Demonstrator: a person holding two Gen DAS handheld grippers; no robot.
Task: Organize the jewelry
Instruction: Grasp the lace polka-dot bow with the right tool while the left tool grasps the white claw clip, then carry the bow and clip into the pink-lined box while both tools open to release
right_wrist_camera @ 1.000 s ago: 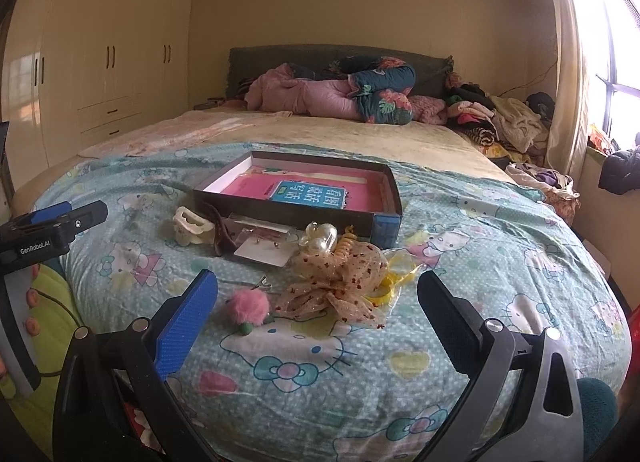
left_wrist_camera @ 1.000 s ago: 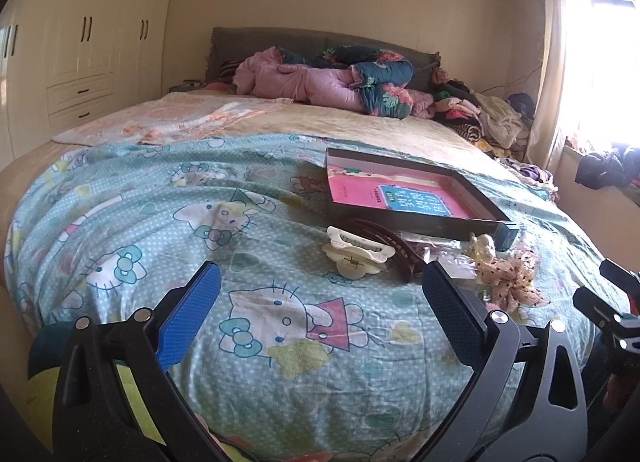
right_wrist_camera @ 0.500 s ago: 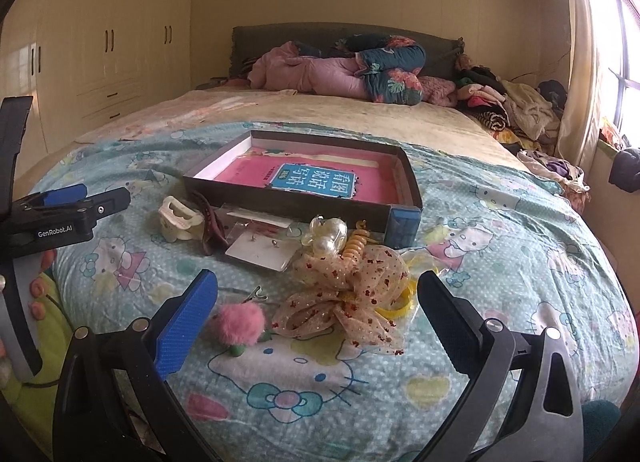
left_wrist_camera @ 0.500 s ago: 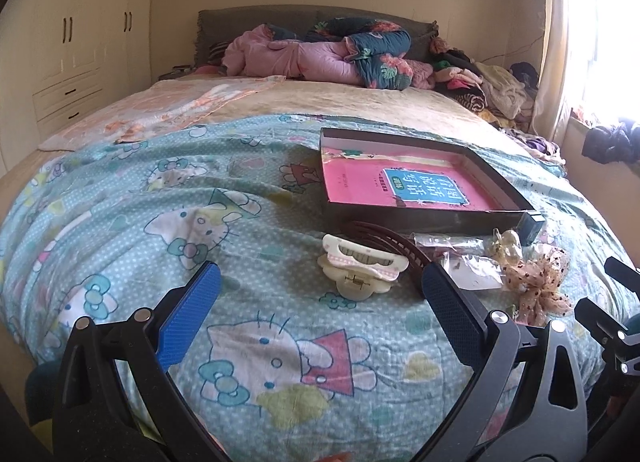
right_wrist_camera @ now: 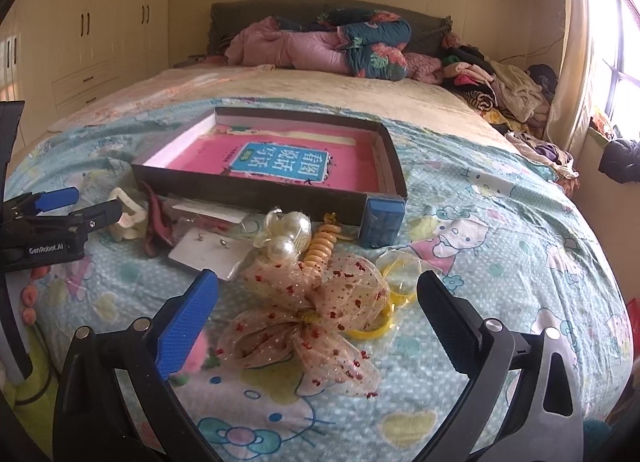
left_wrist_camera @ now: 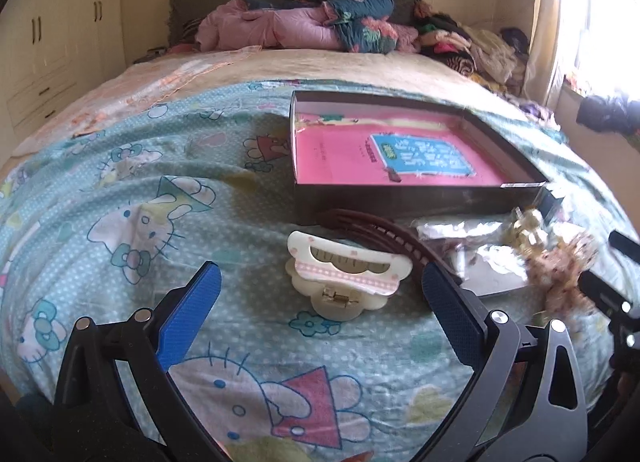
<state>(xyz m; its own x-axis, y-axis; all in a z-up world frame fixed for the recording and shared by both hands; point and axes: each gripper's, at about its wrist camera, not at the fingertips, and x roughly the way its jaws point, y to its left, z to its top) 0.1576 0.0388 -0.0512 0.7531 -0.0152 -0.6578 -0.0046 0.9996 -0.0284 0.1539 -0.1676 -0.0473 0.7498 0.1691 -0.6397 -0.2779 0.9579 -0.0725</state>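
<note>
A dark shallow box [left_wrist_camera: 404,198] [right_wrist_camera: 256,188] with a pink booklet inside lies on the bed. In front of it are a cream hair claw [left_wrist_camera: 346,276] [right_wrist_camera: 126,214], a dark red headband [left_wrist_camera: 380,230], an earring card [right_wrist_camera: 210,252], a pearl clip [right_wrist_camera: 286,236], an orange spiral tie [right_wrist_camera: 320,248], a dotted mesh bow [right_wrist_camera: 312,322], yellow bangles [right_wrist_camera: 396,298] and a pink pompom [right_wrist_camera: 196,354]. My left gripper [left_wrist_camera: 320,302] is open just short of the claw. My right gripper [right_wrist_camera: 316,310] is open around the bow.
The bed's cartoon-cat sheet [left_wrist_camera: 140,202] spreads to the left. Folded quilts [right_wrist_camera: 320,44] and a clothes pile [right_wrist_camera: 500,86] lie at the headboard. Wardrobes [right_wrist_camera: 88,22] stand left, a window [right_wrist_camera: 616,42] right. A small blue box [right_wrist_camera: 382,218] sits at the tray's corner.
Both grippers have moved forward and lower toward the bed. The hair claw now sits between the left fingers' line, and the bow lies between the right fingers. Both stayed open.
</note>
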